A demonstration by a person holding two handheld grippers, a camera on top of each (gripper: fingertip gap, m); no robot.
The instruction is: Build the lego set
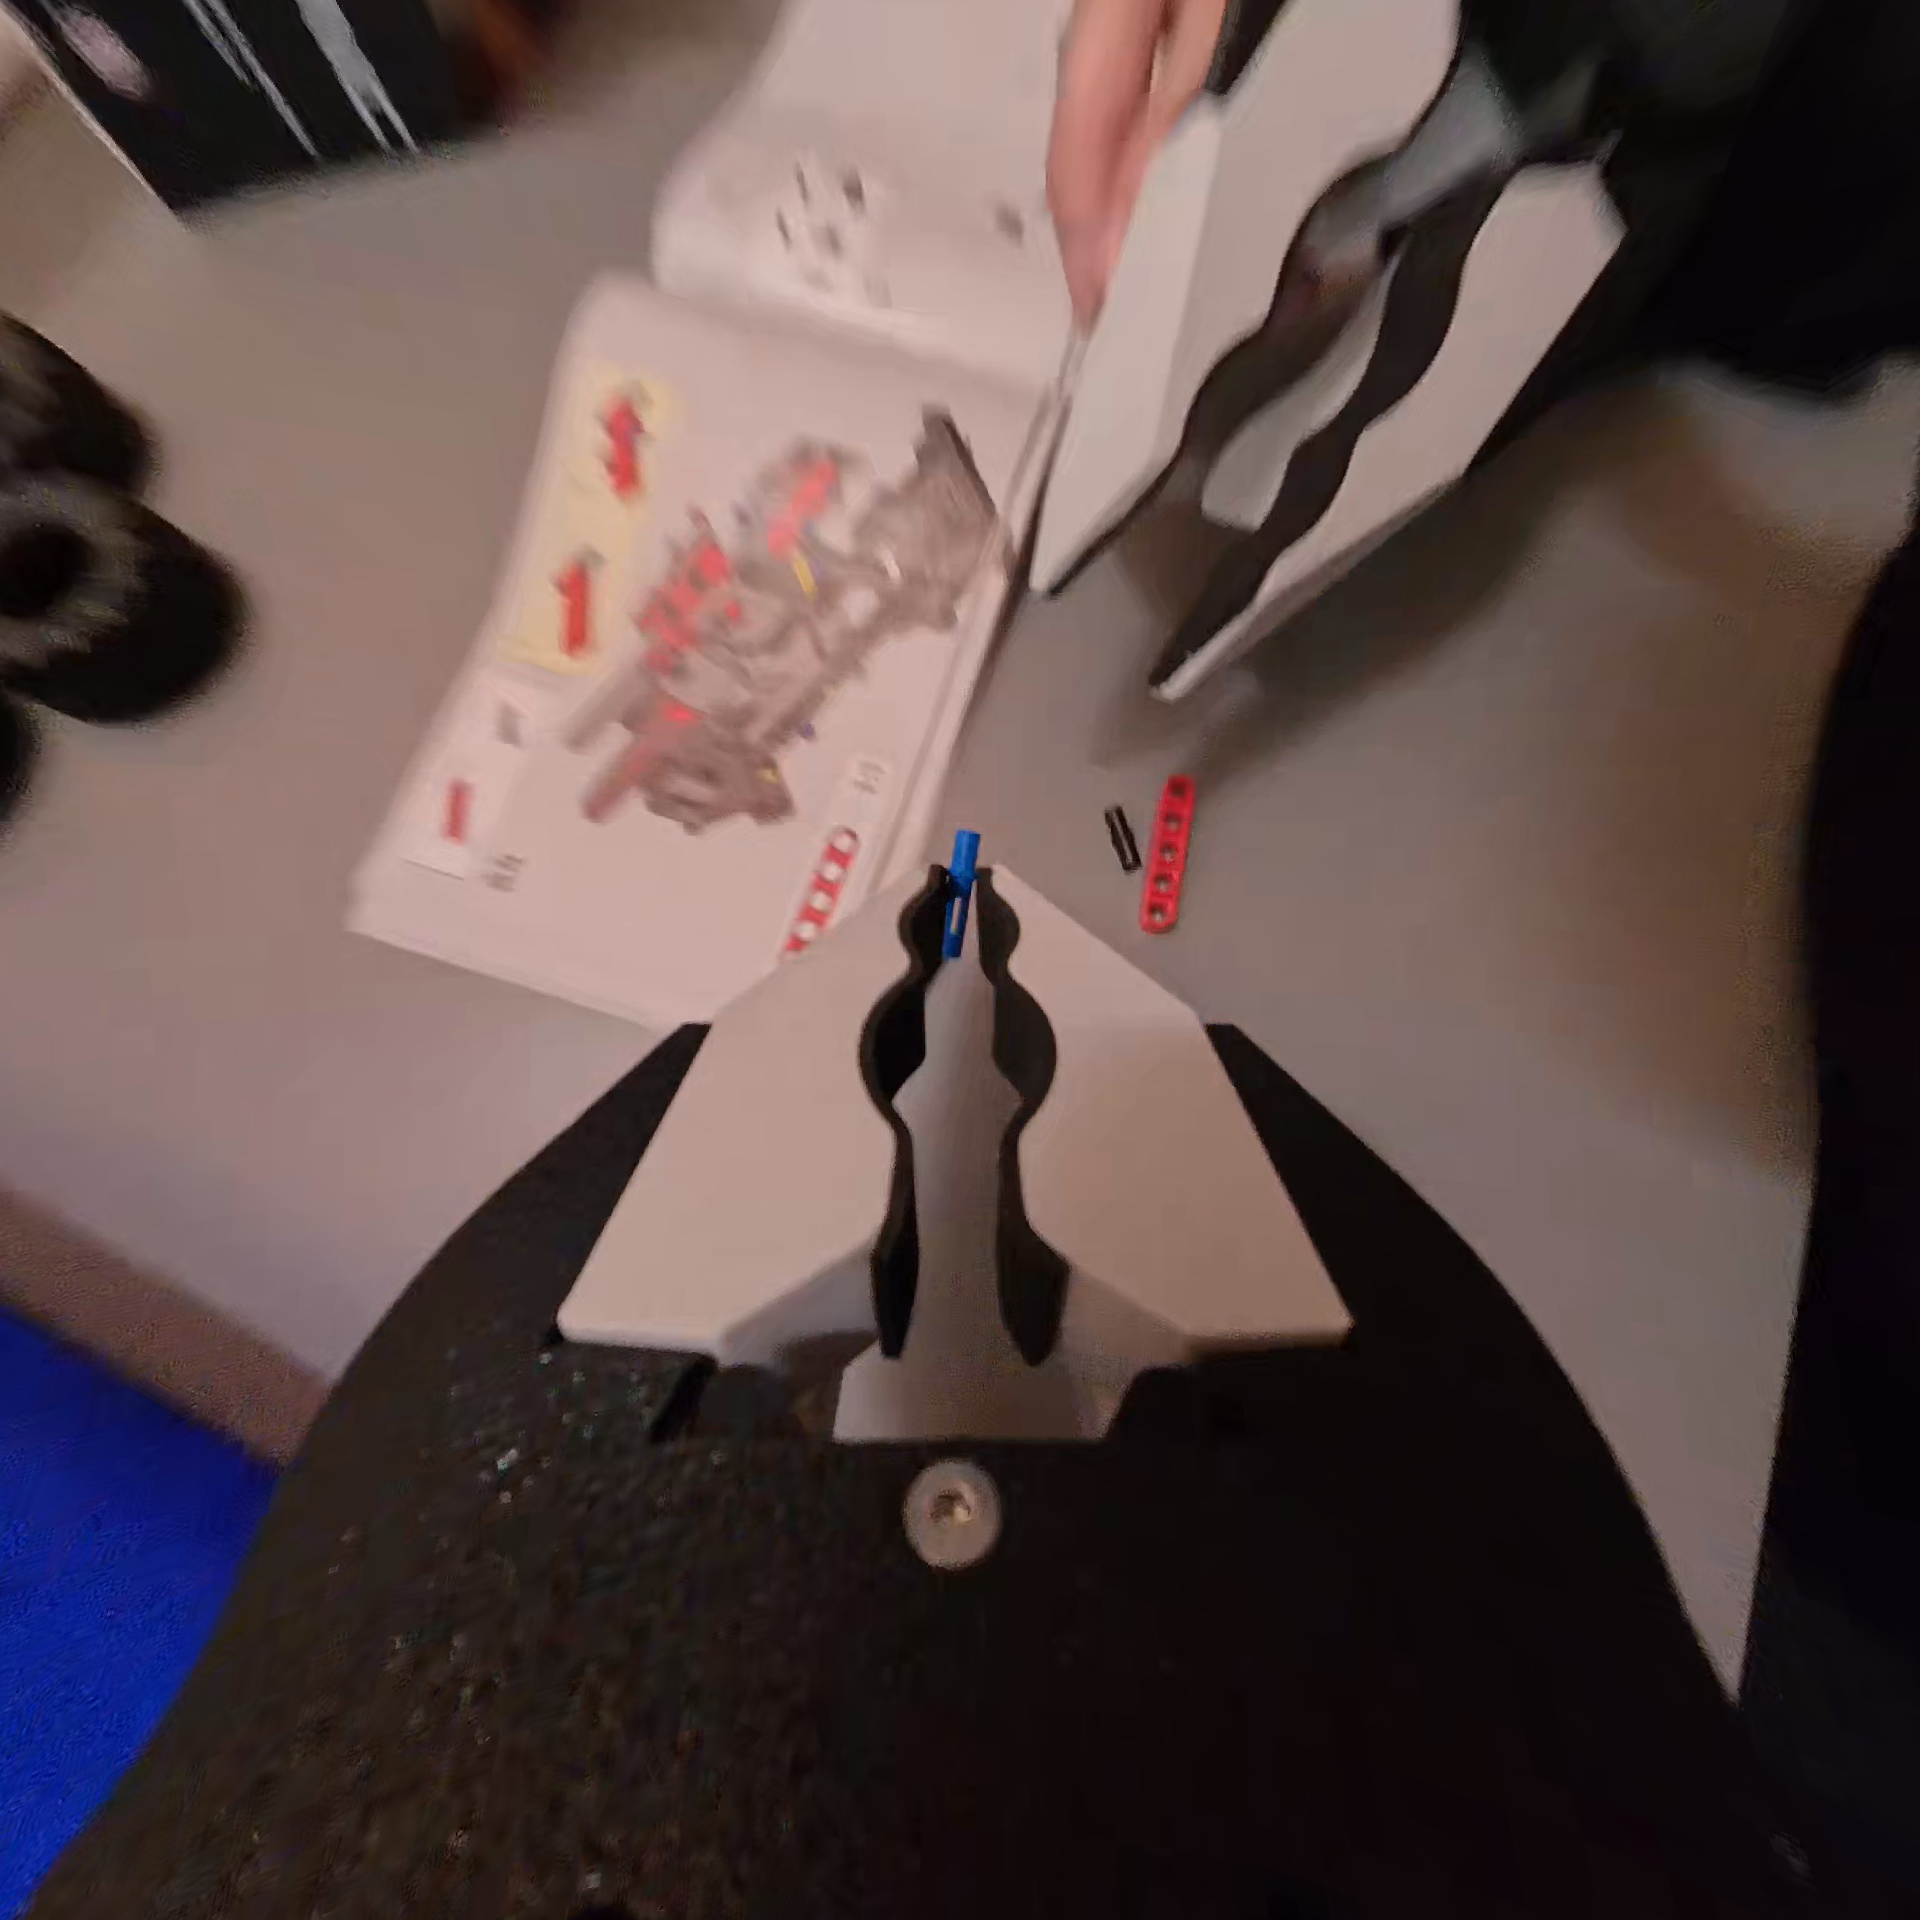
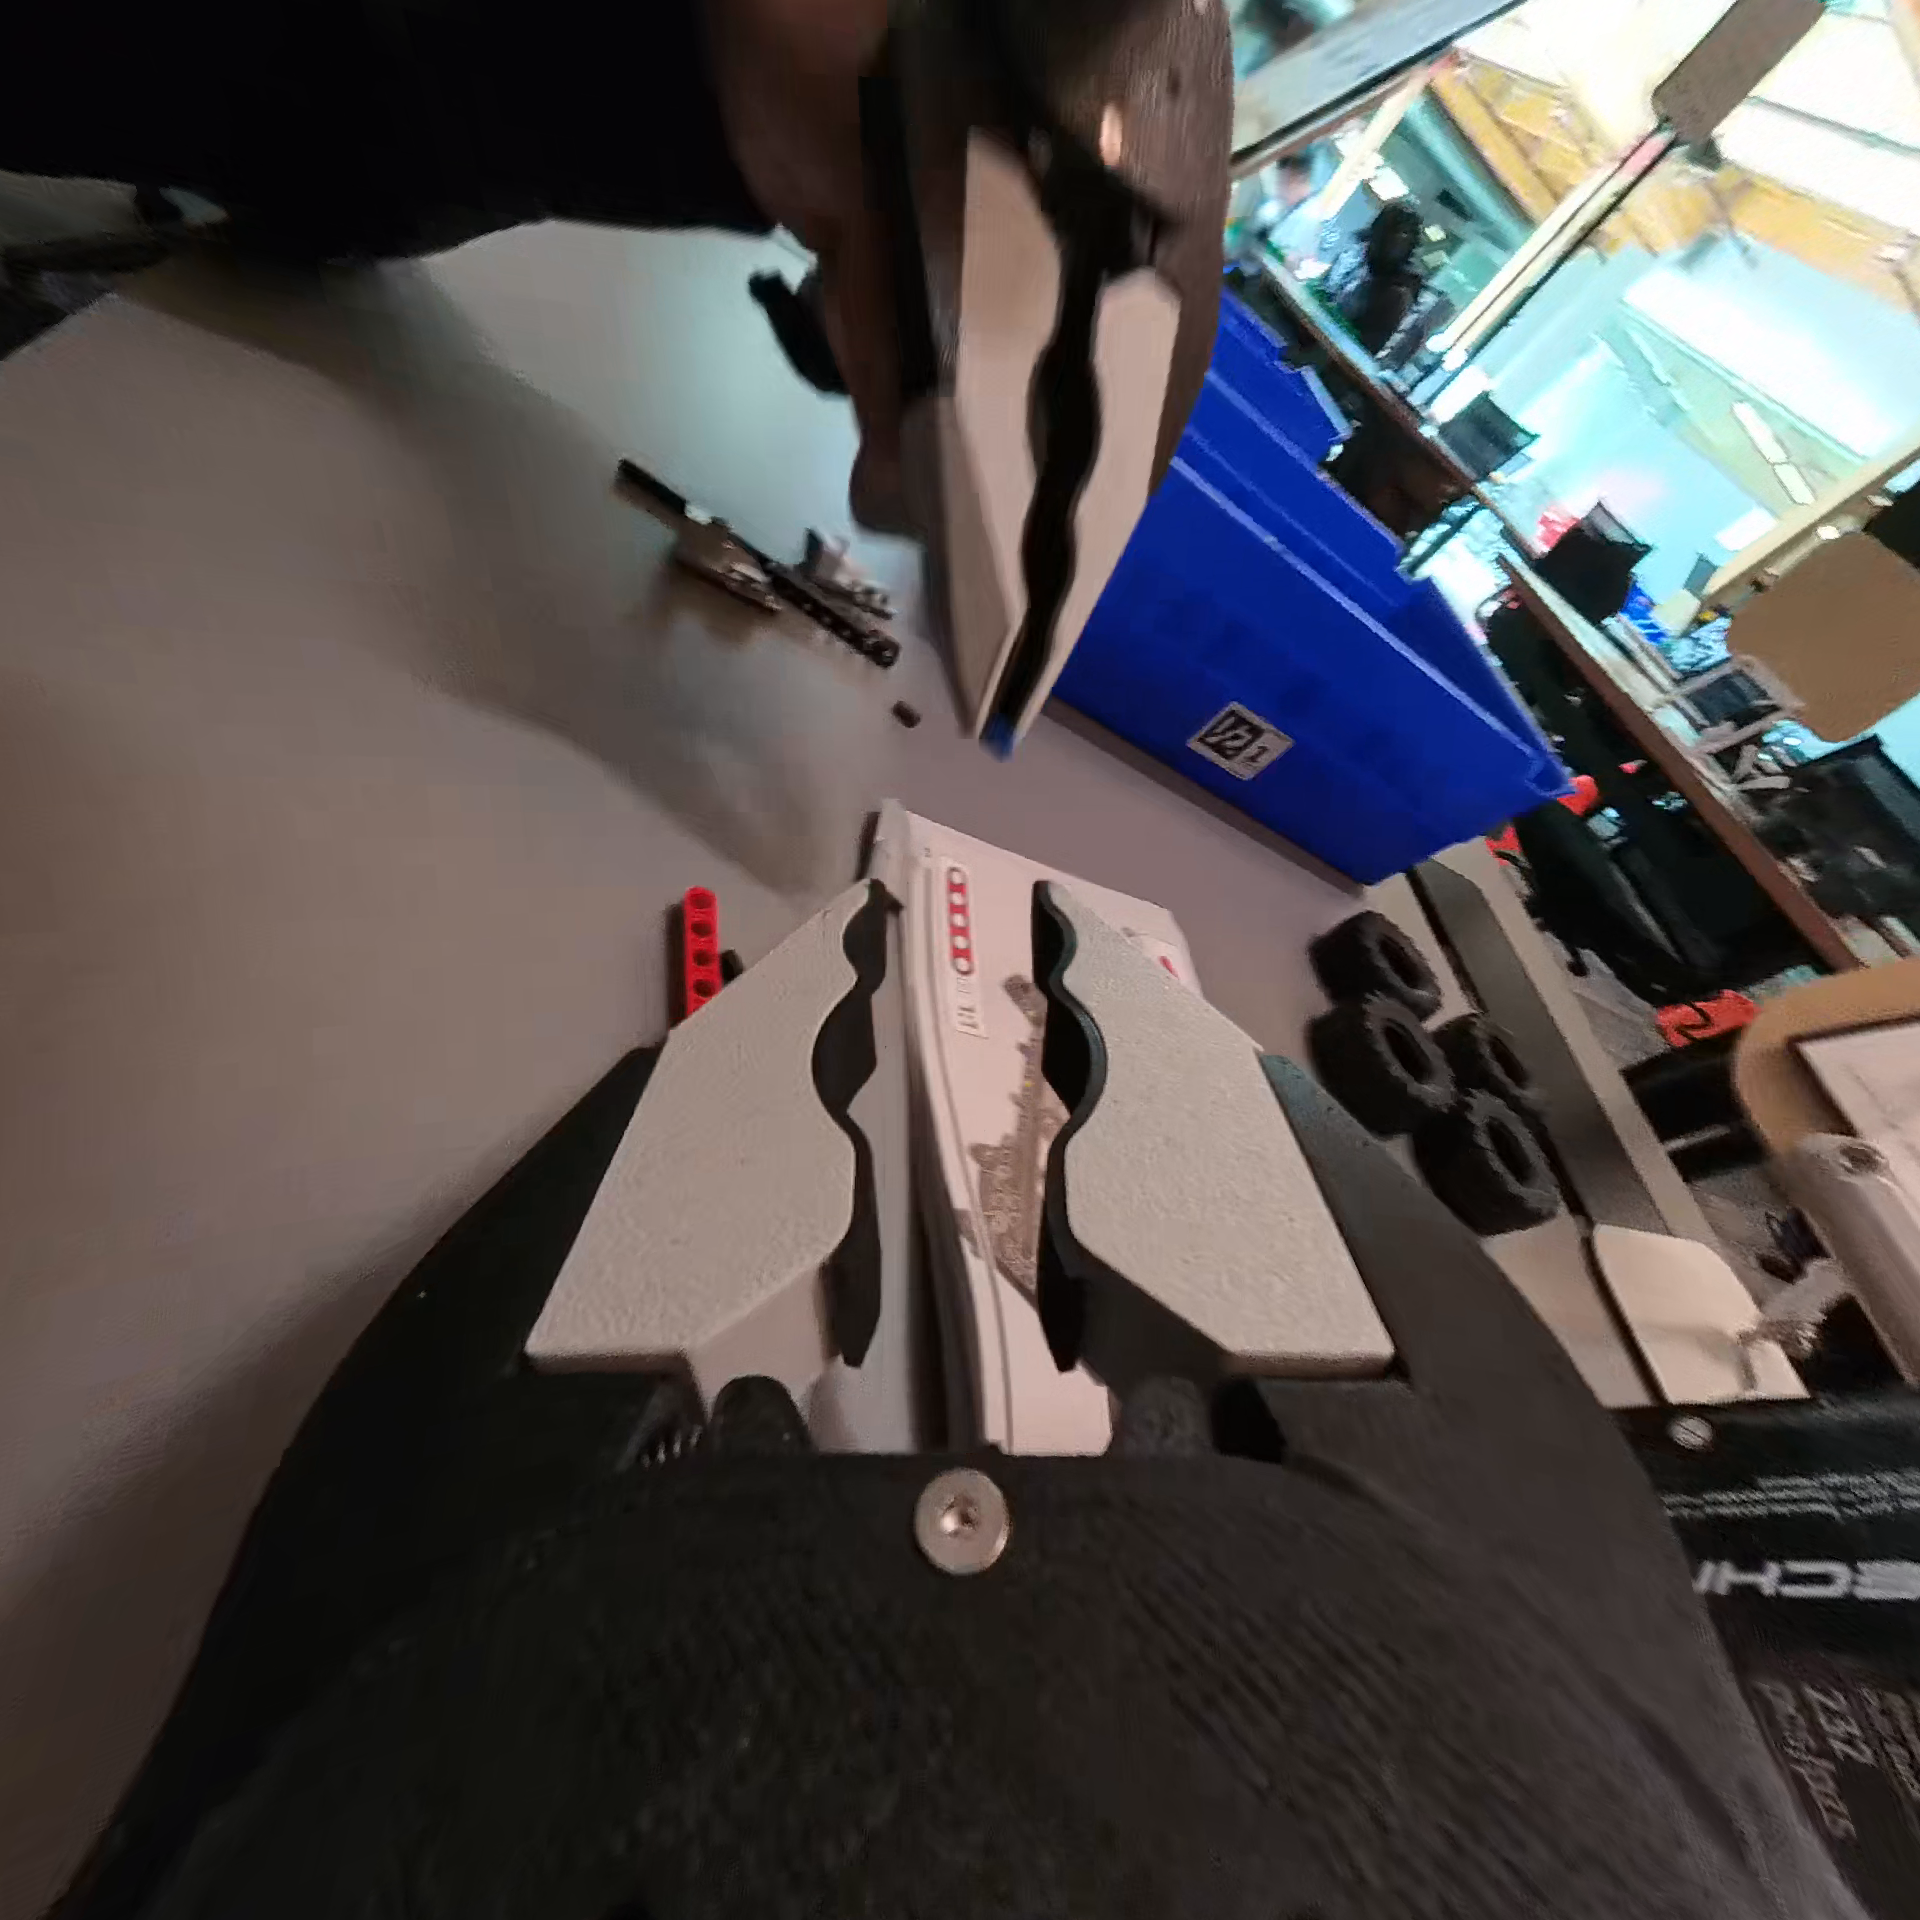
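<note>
Lego parts lie scattered on a smooth grey table (image 1: 260, 1039), ordered here from largest to smallest. Blue plastic bin (image 2: 1278, 665): boxy, ribbed, at the far right edge in the right wrist view. Instruction booklet (image 1: 727, 644): open, glossy white pages printed with a red-and-grey model, lying left of centre. Black tyres (image 2: 1434, 1081): four knobbly rubber rings clustered right of the booklet. Dark assembly (image 2: 779, 582): a long, thin, black and grey partly built piece, far left on the table. Red beam (image 1: 1167, 854): flat, narrow, with a row of round holes, lying on the table just right of the left gripper's tip, with a short black pin (image 1: 1122, 838) beside it.

Left gripper (image 1: 961, 883): grey wedge fingers with wavy black pads, pressed onto a small blue pin (image 1: 961, 883) that stands out at the tips, raised above the table. Right gripper (image 2: 961, 904): same build, fingers spread apart and holding nothing, poised over the booklet's edge, the red beam just to its left.
</note>
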